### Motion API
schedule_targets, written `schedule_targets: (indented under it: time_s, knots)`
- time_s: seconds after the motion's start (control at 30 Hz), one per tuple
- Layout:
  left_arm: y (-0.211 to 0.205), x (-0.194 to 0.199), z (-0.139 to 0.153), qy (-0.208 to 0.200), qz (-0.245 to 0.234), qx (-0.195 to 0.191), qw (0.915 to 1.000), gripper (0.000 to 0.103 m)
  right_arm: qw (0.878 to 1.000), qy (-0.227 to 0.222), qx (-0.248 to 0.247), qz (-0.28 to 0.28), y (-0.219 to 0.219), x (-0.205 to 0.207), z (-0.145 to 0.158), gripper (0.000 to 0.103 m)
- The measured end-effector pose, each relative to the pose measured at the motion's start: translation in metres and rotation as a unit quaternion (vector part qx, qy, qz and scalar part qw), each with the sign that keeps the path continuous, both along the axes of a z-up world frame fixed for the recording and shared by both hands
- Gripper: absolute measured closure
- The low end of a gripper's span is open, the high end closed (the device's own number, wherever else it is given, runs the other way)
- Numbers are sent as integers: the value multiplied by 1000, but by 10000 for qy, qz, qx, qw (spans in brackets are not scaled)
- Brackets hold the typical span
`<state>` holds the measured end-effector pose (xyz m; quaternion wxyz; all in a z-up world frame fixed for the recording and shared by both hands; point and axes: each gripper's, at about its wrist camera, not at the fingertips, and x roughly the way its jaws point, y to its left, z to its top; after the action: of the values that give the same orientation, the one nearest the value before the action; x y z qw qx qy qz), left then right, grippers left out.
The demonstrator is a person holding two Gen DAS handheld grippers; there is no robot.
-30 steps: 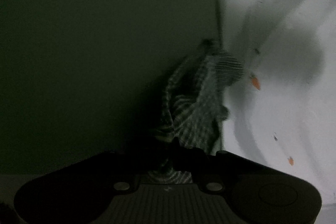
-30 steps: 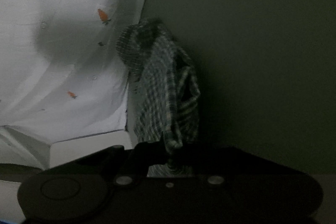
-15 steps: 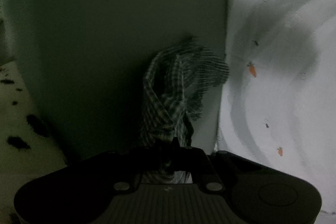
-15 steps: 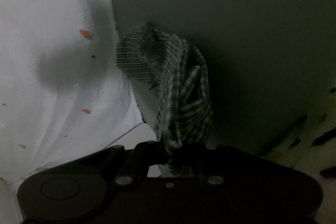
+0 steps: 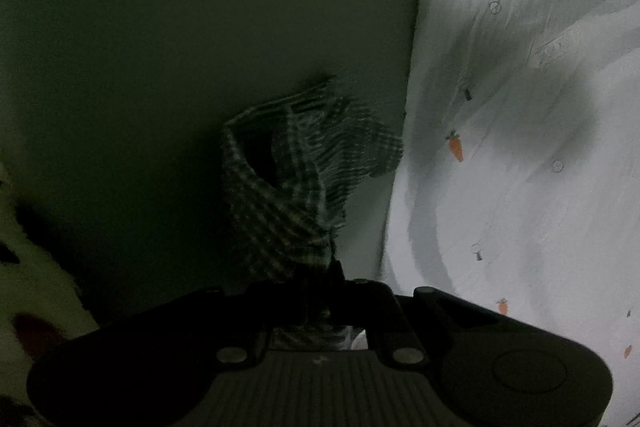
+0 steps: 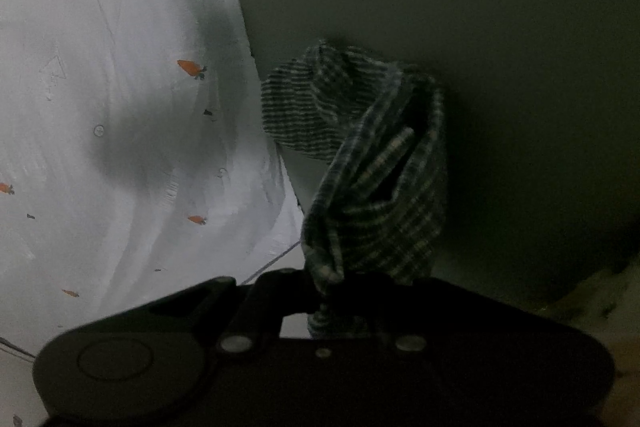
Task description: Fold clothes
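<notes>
The biggest thing before you was the dark wall (image 5: 200, 47), a plain grey-green surface that filled most of both wrist views and stood behind the work. Beside it lay the white sheet (image 5: 520, 147) with its small orange carrots, toward the middle between your two hands; a soft shadow fell across it, probably from what you carried. A pale patch with dark blots (image 5: 24, 267) showed at the outer edge of each view, too blurred to name.

The checked cloth (image 5: 296, 195) was the task's thing, and it hung off the sheet, bunched and twisted in front of each camera, with its folds rising away from the fingers. You seemed to hold it at two separate points, so that it would spread between your hands before any fold; judged from this, folding proper had not begun.

Your left gripper (image 5: 334, 279) had a pinch of the cloth between its fingers; its jaws were opening slightly, yet the fabric sat tight in the narrow gap. Your right gripper (image 6: 326, 291) was clamped nearly shut on another bunch of the cloth (image 6: 372, 195), which ran through the fingers and showed again below them. A thin grip like that suits thin fabric, though a loosening left side could let its corner slip.
</notes>
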<state>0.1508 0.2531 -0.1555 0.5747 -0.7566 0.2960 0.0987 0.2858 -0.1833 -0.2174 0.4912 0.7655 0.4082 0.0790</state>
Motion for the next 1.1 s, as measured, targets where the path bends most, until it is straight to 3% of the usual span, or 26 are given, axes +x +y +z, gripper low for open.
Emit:
schedule_targets:
  time_s: [0.47,0.63,0.77,0.87,1.0,1.1]
  knots:
    - [35,97,6,-277,146,-46,9995,90,9999,-132,61,69,-7,109,6,92]
    - [46,140,3,-182,89,63,9998,88,9999,-141,-25,55,-10,154,3,88]
    - [55,172,-4,-126,31,211,9997,87,9999,-143,-84,-33,-14,187,-3,77]
    - [59,195,-12,-59,-28,319,9995,78,9995,-198,-225,-74,-18,208,-7,65]
    - [70,218,-6,-59,-166,948,9953,57,9955,-495,-781,203,-24,239,-1,53]
    - [71,230,5,-126,-420,1680,9848,50,9860,-877,-1357,416,-23,254,11,48]
